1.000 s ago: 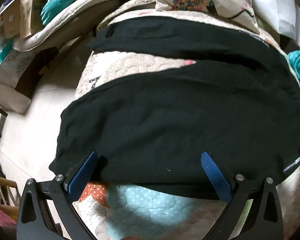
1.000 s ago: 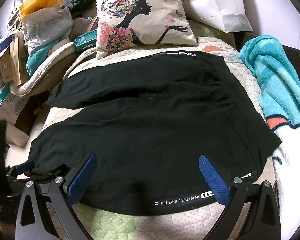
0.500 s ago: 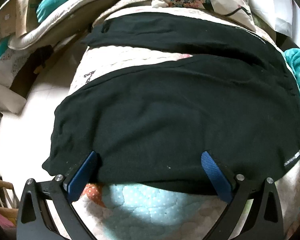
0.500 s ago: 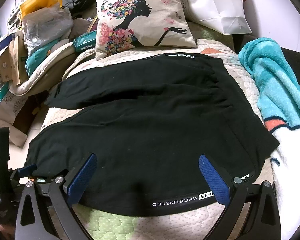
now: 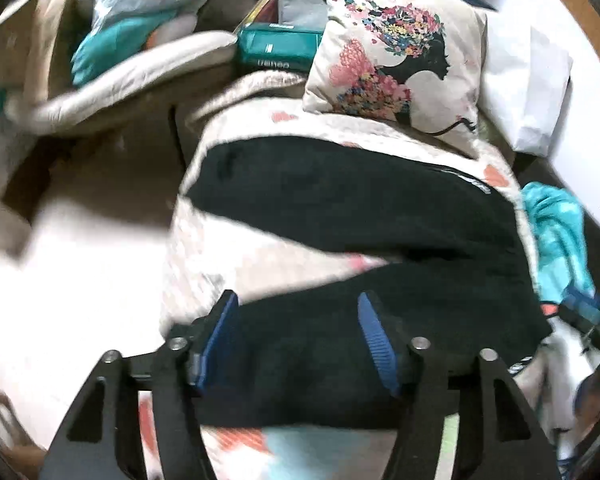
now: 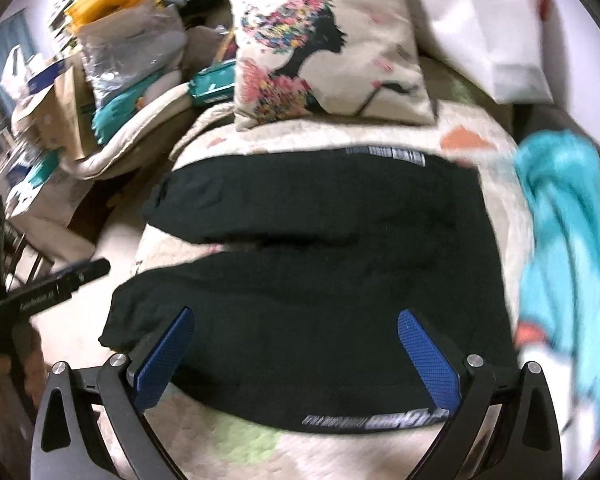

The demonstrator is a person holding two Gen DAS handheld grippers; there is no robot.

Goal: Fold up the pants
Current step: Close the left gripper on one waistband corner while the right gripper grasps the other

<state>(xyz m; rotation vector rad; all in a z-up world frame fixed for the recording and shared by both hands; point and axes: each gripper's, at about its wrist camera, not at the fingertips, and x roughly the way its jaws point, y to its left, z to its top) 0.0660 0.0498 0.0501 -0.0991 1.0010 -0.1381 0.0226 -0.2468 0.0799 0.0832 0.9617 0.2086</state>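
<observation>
Black pants [image 6: 320, 280] lie spread flat on a quilted bed [image 6: 340, 452], legs splayed apart, below a floral cushion [image 6: 324, 56]. The left hand-held gripper [image 5: 298, 340] has just been narrowing its jaws, with the near leg's fabric between them but not pinched. The right hand-held gripper [image 6: 298, 360] stands spread wide above the waistband edge, gripping nothing.

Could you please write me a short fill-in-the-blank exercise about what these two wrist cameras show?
1. The pants spread on the quilt are ____ in colour.
2. The cushion beyond the pants is printed with a head made of ____.
3. The towel lying beside the pants is ____ in colour.
4. The pads of the right gripper are ____ in colour.

Missing words: black; flowers; turquoise; blue
</observation>
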